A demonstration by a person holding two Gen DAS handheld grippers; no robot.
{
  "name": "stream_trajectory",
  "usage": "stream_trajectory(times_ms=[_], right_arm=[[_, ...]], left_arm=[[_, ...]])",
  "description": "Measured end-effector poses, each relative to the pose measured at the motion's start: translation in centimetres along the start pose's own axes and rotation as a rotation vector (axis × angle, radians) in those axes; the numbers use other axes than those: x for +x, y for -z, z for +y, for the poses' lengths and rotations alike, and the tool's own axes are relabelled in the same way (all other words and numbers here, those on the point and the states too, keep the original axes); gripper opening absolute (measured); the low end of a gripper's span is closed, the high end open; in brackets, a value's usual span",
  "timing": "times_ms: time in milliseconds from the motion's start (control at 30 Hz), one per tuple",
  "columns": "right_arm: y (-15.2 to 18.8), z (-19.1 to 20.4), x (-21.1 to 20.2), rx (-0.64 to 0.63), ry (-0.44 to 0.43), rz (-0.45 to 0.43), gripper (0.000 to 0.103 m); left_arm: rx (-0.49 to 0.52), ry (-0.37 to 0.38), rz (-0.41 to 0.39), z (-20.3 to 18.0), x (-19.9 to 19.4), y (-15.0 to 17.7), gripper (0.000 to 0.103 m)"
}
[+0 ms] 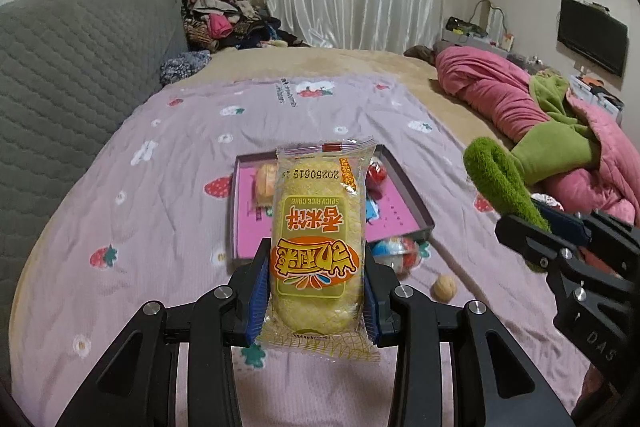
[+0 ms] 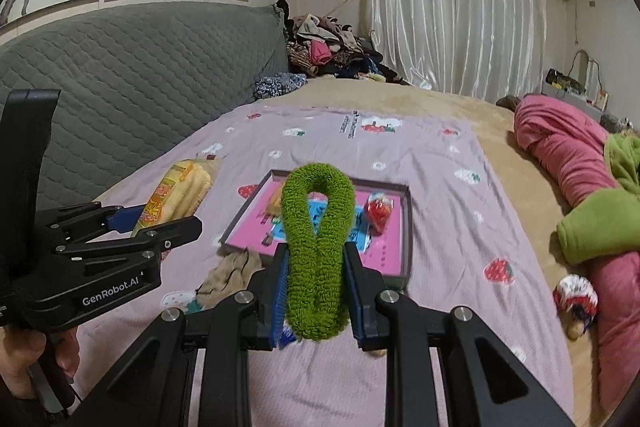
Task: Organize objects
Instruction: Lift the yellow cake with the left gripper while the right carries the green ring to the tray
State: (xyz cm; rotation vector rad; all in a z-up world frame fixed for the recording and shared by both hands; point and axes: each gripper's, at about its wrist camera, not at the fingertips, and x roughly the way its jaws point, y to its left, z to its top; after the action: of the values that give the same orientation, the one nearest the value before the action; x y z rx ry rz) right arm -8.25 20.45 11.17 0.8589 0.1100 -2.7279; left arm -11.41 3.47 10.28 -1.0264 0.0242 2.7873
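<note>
Yellow plastic wrapping covers a snack cake held upright between the blue pads of the left claw, which is clenched on its lower half; the packet's top rises in front of a shallow box with a pink floor lying on the bed. The packet is upside down to the camera, showing "SPICY RICE CAKE", the date 20250619 and large Chinese characters I cannot read. The right claw is clamped on a fuzzy green loop, which stands up between its pads just in front of the same box. Inside the box, a red wrapped sweet is clear in the right wrist view; an orange-and-white item behind the packet is partly hidden and hard to name. A walnut sits on the strawberry-print sheet near the box, and a colourful packet beside the box corner is half hidden. The left claw's body reads "GenRobot.AI". A pink quilt lies bunched at the bed's far side.
</note>
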Motion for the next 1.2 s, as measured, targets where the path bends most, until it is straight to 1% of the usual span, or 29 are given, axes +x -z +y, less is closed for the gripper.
stream_trajectory(times_ms=[133, 267, 367, 567, 733, 833, 967, 1200], right_arm=[[-1.5, -1.0, 0.9, 0.006, -0.004, -0.005, 0.026], [-3.1, -1.5, 1.6, -0.010, 0.004, -0.018, 0.026], [-4.4, -1.8, 2.4, -0.022, 0.007, -0.030, 0.026], [-6.3, -2.2, 5.2, -0.024, -0.003, -0.051, 0.026], [-6.5, -3.0, 8.3, 0.004, -0.042, -0.057, 0.026], [-6.0, -3.1, 10.2, 0.004, -0.032, -0.055, 0.026], [-5.0, -3.6, 13.1, 0.027, -0.033, -0.037, 0.026], [-2.4, -4.4, 17.8, 0.032, -0.024, 0.020, 0.026]], left_arm=[[0.013, -0.003, -0.009, -0.1, 0.9, -1.7, 0.039], [0.010, 0.006, -0.015, 0.1, 2.1, -3.8, 0.039], [0.016, -0.003, -0.022, 0.3, 3.3, -5.4, 0.040], [-0.018, -0.003, -0.020, 1.6, 6.9, -7.2, 0.040], [-0.043, 0.002, -0.014, 2.8, 10.2, -7.2, 0.040], [-0.058, 0.005, -0.006, 3.5, 12.0, -6.9, 0.040], [-0.073, 0.007, -0.001, 4.2, 14.6, -5.7, 0.040], [-0.081, 0.008, 0.054, 5.3, 19.3, -3.3, 0.040]])
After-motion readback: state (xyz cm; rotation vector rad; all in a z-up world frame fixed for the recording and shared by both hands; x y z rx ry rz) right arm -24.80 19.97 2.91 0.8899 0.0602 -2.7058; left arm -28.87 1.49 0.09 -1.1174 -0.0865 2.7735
